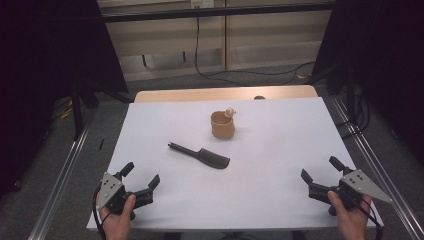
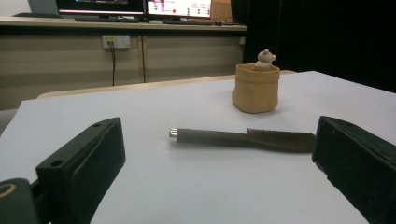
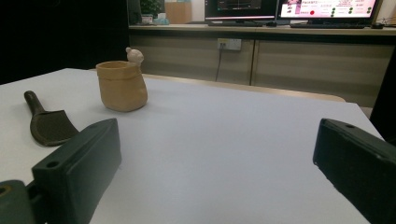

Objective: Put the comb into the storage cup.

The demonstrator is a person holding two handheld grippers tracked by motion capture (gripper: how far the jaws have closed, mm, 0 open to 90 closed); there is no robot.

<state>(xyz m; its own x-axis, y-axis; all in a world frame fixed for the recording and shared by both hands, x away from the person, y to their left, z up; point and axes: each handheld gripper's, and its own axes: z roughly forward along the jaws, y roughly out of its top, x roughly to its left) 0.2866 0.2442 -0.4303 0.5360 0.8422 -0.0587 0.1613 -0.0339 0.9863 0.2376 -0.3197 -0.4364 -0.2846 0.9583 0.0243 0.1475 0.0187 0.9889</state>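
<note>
Dark grey comb [image 1: 200, 154], tan cup [image 1: 222, 125], white table cover [image 1: 280, 150].

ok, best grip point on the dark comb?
Probably the round handle: the comb lies flat, its handle pointing toward the left gripper, clear of the tan cup. Come from above with that open gripper, jaws across the handle; the toothed blade looks thin.

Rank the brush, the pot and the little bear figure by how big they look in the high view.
1. Brush: the longest, lying flat on the white sheet.
2. Pot: shorter than the brush but bulkier; it stands farther from the camera, so the gap is less sure.
3. Bear: clearly smallest, perched at the pot's rim.
</note>
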